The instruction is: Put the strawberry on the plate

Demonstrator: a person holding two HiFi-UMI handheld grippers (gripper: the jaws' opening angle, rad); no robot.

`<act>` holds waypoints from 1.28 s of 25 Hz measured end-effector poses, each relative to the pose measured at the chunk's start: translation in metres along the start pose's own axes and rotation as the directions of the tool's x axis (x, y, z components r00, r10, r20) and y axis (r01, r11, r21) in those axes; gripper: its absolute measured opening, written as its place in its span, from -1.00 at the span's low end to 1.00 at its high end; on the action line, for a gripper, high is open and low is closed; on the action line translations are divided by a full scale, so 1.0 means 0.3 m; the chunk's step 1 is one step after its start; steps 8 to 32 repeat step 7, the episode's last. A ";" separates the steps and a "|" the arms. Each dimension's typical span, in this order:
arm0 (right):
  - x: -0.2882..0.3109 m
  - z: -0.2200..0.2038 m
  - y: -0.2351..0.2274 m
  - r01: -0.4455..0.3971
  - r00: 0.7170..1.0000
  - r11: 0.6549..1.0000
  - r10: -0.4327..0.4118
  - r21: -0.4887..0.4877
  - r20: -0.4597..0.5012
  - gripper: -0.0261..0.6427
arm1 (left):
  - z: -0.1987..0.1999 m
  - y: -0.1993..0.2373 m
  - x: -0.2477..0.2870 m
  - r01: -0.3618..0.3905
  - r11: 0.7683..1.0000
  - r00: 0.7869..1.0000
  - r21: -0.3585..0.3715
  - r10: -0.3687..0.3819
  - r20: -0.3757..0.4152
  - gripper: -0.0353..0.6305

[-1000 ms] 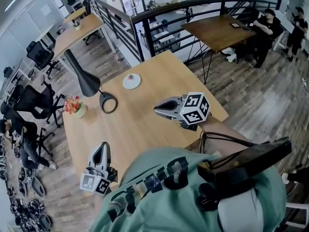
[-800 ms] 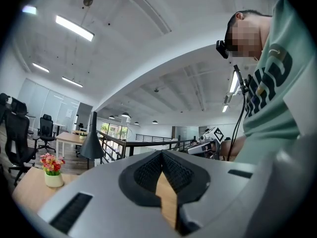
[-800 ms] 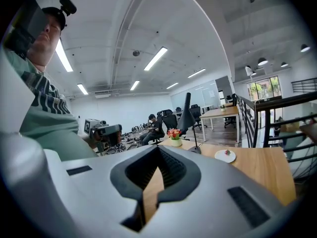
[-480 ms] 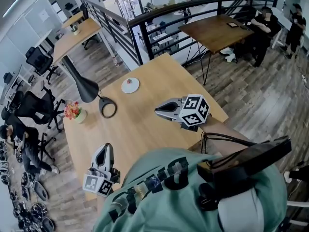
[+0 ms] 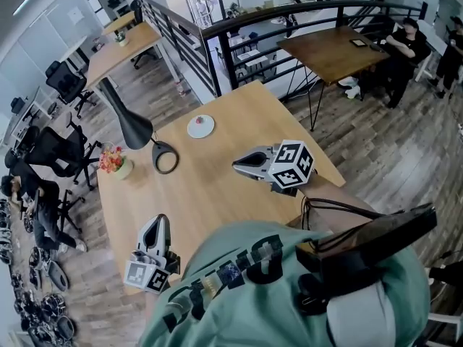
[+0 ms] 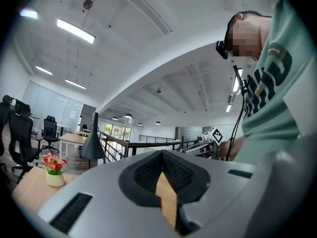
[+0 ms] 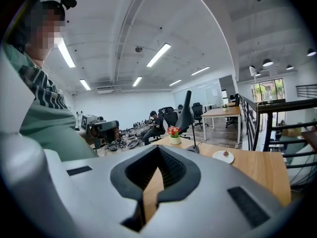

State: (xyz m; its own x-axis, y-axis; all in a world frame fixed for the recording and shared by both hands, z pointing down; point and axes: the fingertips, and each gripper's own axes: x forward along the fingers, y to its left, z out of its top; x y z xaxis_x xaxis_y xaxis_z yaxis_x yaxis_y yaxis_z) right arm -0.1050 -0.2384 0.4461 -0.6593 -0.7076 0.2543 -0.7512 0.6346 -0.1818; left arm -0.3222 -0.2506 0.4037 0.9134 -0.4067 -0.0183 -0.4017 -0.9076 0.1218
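The strawberry (image 5: 200,121) lies on the small white plate (image 5: 206,129), which sits on the far part of the wooden table (image 5: 217,194), well apart from both grippers. In the right gripper view the strawberry (image 7: 226,153) shows as a small red spot on the middle of the plate (image 7: 218,157).

The right gripper (image 5: 237,166) hangs above the near right part of the table, with its tip turned toward the picture's left and tilted slightly down. Its marker cube (image 5: 291,165) sits behind the jaws, toward the person. In its own view the right gripper (image 7: 158,150) has both jaws closed tip to tip, with nothing between them.

The left gripper (image 5: 158,220) is at the table's near left edge. It is held level and points away from the person, toward the far side. Its own view shows the left gripper (image 6: 162,154) with the 2 jaws meeting at their tips, and only table wood shows through the slit below.

Left of the plate stands a black desk lamp (image 5: 128,118) with a ring-shaped base (image 5: 165,157). Just beside the base is a small pot of flowers (image 5: 113,160). The person's green shirt (image 5: 239,288) fills the bottom of the head view.
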 end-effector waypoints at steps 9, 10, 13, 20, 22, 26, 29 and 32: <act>0.047 0.002 0.010 -0.022 1.000 1.000 0.022 -0.004 -0.009 -0.90 | 0.005 0.039 -0.035 -0.018 1.000 1.000 0.012 0.018 0.018 -0.88; 0.047 0.002 0.010 -0.022 1.000 1.000 0.022 -0.004 -0.009 -0.90 | 0.005 0.039 -0.035 -0.018 1.000 1.000 0.012 0.018 0.018 -0.88; 0.047 0.002 0.010 -0.022 1.000 1.000 0.022 -0.004 -0.009 -0.90 | 0.005 0.039 -0.035 -0.018 1.000 1.000 0.012 0.018 0.018 -0.88; 0.047 0.002 0.010 -0.022 1.000 1.000 0.022 -0.004 -0.009 -0.90 | 0.005 0.039 -0.035 -0.018 1.000 1.000 0.012 0.018 0.018 -0.88; 0.047 0.002 0.010 -0.022 1.000 1.000 0.022 -0.004 -0.009 -0.90 | 0.005 0.039 -0.035 -0.018 1.000 1.000 0.012 0.018 0.018 -0.88; 0.047 0.002 0.010 -0.022 1.000 1.000 0.022 -0.004 -0.009 -0.90 | 0.005 0.039 -0.035 -0.018 1.000 1.000 0.012 0.018 0.018 -0.88; 0.047 0.002 0.010 -0.022 1.000 1.000 0.022 -0.004 -0.009 -0.90 | 0.005 0.039 -0.035 -0.018 1.000 1.000 0.012 0.018 0.018 -0.88; 0.047 0.002 0.010 -0.022 1.000 1.000 0.022 -0.004 -0.009 -0.90 | 0.005 0.039 -0.035 -0.018 1.000 1.000 0.012 0.018 0.018 -0.88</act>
